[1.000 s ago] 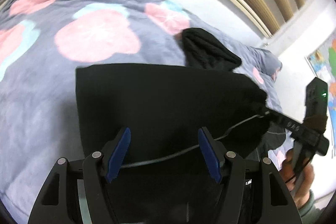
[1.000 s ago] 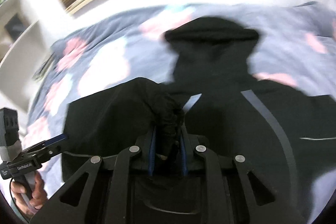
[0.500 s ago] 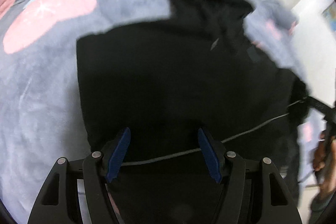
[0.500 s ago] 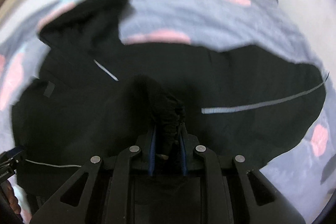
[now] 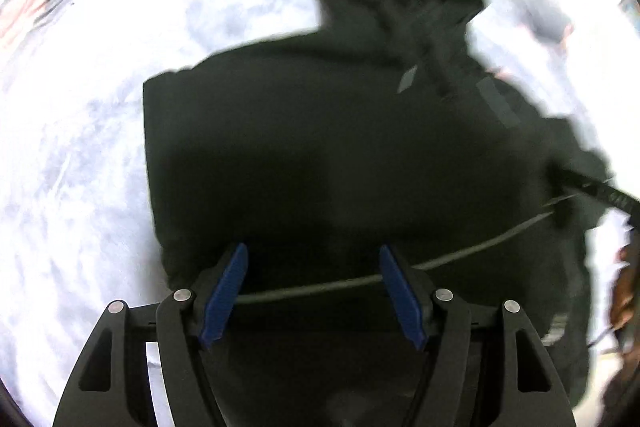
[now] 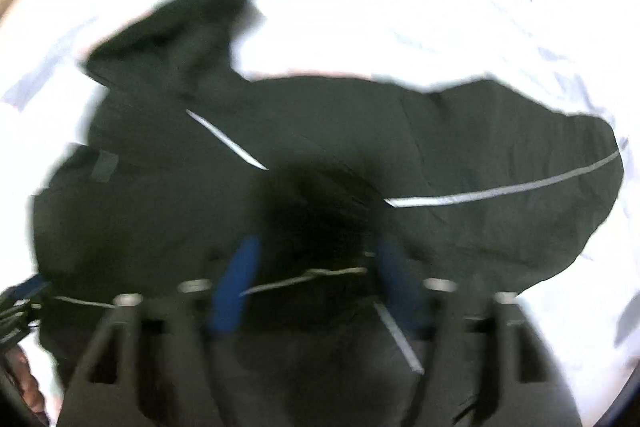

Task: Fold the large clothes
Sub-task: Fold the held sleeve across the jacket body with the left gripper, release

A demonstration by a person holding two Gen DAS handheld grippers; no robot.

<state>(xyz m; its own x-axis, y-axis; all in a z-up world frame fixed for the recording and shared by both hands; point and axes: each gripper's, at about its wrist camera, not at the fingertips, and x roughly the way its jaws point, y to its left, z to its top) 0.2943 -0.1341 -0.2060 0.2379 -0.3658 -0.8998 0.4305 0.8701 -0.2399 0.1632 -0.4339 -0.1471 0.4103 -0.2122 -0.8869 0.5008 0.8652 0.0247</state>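
A black hooded jacket [image 5: 340, 147] is spread on the pale bedcover [image 5: 80, 167]. The left gripper [image 5: 312, 283] is held over its hem with blue fingers apart, nothing clamped. The right gripper [image 6: 312, 279] is seen blurred above dark fabric, fingers likewise spread.

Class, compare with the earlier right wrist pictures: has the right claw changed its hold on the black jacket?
Yes. The right claw, earlier clamped on bunched cloth, now stands open over the black jacket.

Both wrist cameras look closely down, seemingly from opposite sides, sharing the black jacket [image 5: 340, 147].
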